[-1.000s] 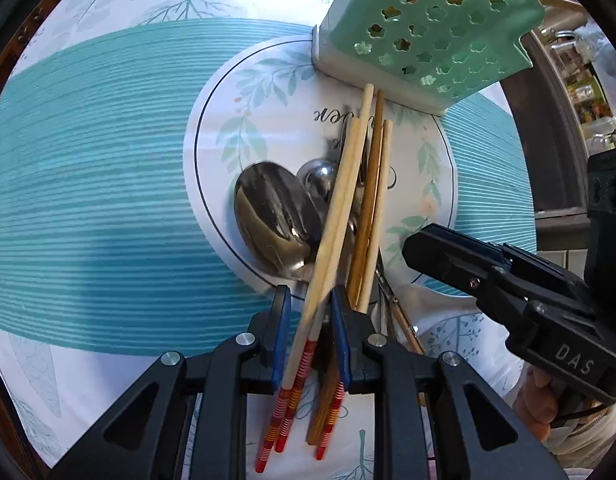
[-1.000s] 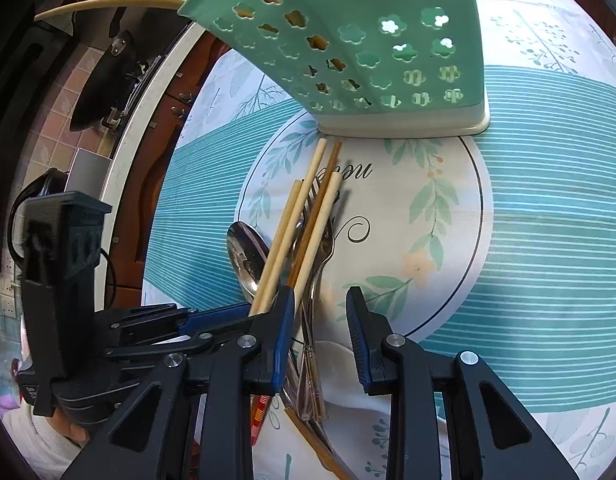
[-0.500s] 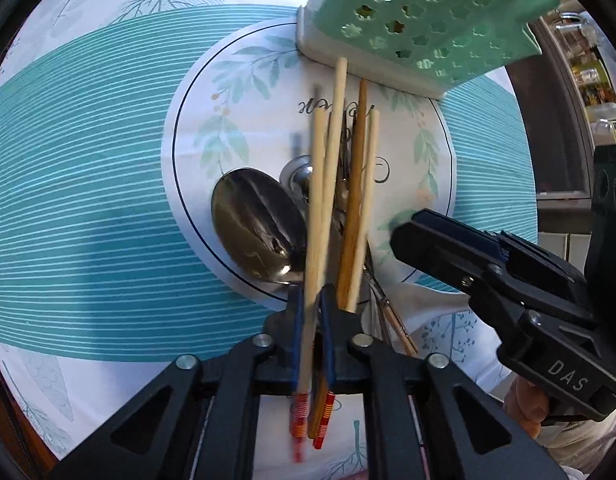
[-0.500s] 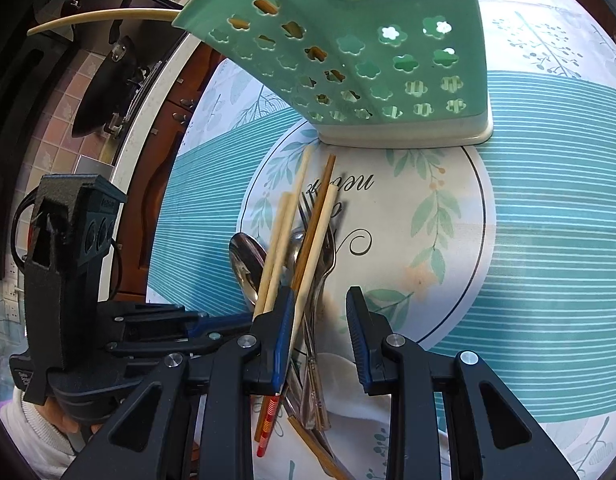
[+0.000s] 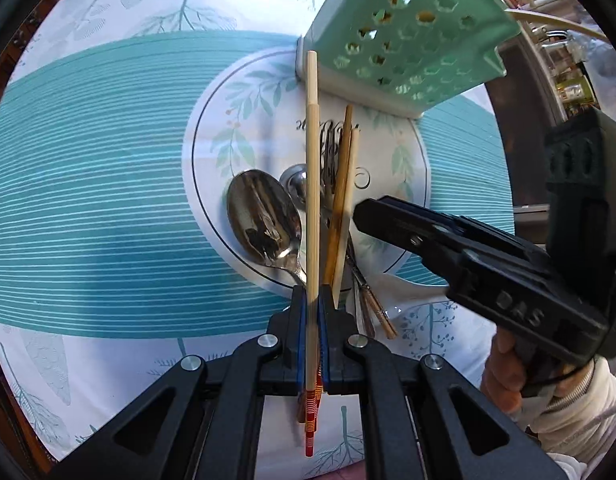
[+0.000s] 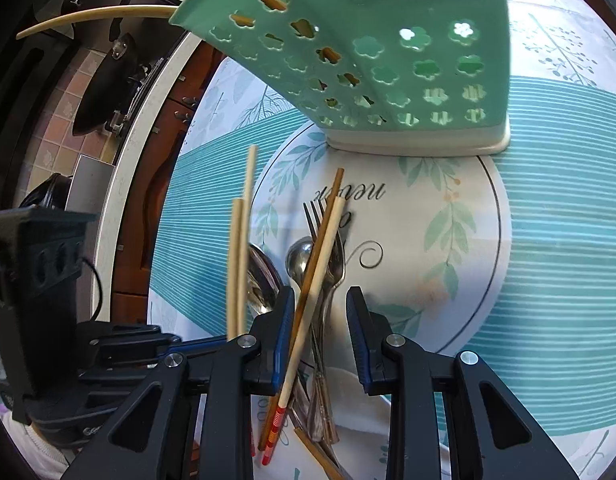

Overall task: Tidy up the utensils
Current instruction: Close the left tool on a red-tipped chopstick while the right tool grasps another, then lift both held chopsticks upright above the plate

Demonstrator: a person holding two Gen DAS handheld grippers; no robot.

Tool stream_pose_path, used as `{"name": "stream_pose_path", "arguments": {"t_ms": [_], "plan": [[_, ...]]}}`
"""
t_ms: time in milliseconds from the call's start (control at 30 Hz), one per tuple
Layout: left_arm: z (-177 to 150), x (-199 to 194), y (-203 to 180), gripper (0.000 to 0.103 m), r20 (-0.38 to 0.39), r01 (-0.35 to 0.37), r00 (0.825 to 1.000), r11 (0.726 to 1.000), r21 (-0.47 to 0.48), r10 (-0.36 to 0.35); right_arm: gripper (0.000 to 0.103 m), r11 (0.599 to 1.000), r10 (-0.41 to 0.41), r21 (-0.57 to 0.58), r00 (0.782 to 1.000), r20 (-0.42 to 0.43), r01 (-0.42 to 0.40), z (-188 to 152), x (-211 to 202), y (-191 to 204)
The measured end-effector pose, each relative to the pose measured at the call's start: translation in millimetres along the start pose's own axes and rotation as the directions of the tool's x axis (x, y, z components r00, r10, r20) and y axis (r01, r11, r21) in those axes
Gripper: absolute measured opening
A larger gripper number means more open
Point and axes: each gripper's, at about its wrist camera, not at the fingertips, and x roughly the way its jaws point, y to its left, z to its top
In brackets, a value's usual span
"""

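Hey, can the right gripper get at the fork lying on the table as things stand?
Probably not cleanly: the right gripper is open over the fork, but two chopsticks lie across it.

Left gripper: black plastic arms, big triangle holes, round silver screws, blue pads on inner faces of fingers.
Right gripper: same look, black frame, silver screws, blue pads.
Seen from left camera, right gripper body is blocky black, raised letters "DAS" on side, small green light near top.
Black cable loops beside left gripper's boxy back part.
Hand around black handle; white sleeve, ribbed cuff.
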Motion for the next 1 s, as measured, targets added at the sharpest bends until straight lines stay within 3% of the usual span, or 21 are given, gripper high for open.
{"name": "stream_pose_path", "arguments": {"t_ms": [233,567,600,733,1000], "plan": [[-2.6,-5.6,-6.0,0.003,0.028,0.002,1.000,1.000,0.013,-0.002,0.027,1.000,0.006,0.026,1.000,-0.002,-0.006,16.6,11.9,6.5],[-9.2,-9.6,0.8,0.003,0.042,0.007,0.999,1.000,0.003,-0.007,0.013,0.995,-0.102,0.009,0.994,-0.034,0.103,28.6,33.5,22.9],[-10.2,-9.9,1.6,0.003,0.042,0.008,0.999,1.000,0.002,-0.008,0.008,0.995,-0.100,0.012,0.994,-0.033,0.100,28.7,34.3,23.8],[-12.8,-10.7,1.6,0.003,0.052,0.009,0.999,1.000,0.002,-0.009,0.005,0.997,-0.064,0.037,0.998,-0.016,0.065,25.8,32.3,23.4],[-15.6,-16.7,-0.5,0.003,0.082,0.012,0.997,1.000,0.012,-0.013,0.005,0.997,0.043,0.064,0.999,0.024,-0.044,18.1,7.9,17.7]]}}
